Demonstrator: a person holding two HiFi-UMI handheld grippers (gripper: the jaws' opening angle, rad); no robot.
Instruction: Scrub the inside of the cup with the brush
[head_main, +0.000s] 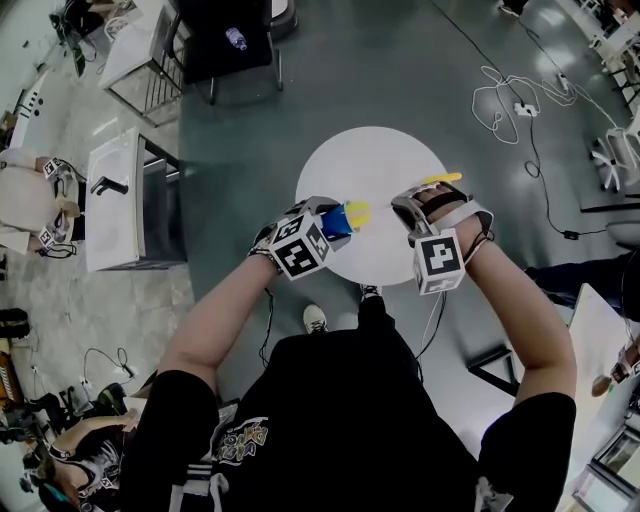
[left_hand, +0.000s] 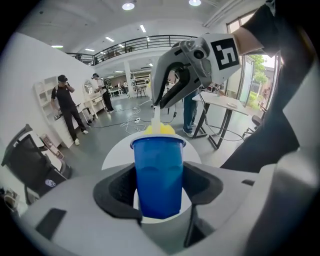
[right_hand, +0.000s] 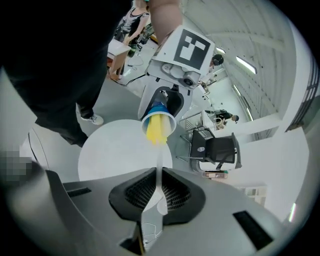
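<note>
— Head view first: how much room is there round the table (head_main: 372, 150)?

— Plenty. It is a small round white table on a grey-green floor (head_main: 400, 70), with open floor all along its rim. The far half of the top, toward 12 o'clock, is plain white surface. A white desk (head_main: 115, 205) stands well apart at 9 o'clock and a black chair (head_main: 225, 40) at 11 o'clock. Loose cables (head_main: 515, 100) lie on the floor at 1 o'clock.

— And the cup?

— The blue cup (head_main: 335, 222) is over the table's 8 o'clock part, just inside the rim, tipped so its mouth faces 3 o'clock. The left hand-held gripper (left_hand: 158, 187) clamps it, one dark pad pressing each side of the cup wall.

— The brush?

— The brush (right_hand: 157, 127) has its yellow head in the cup's mouth, partly poking out. Its thin white handle runs back to the right hand-held gripper (right_hand: 157, 192), whose jaws are nearly together, pinching that handle.

— How are the arms set?

— Both bare forearms reach forward from a person (head_main: 360, 420) in a black shirt, elbows out wide, wrists converging over the table's near edge. The left comes in at 7 o'clock, the right at 4 o'clock. Both grippers slant downward and face each other across a short gap, marker cubes turned up toward the camera.

— Does the cup touch the table?

— Cannot tell from these views.
</note>
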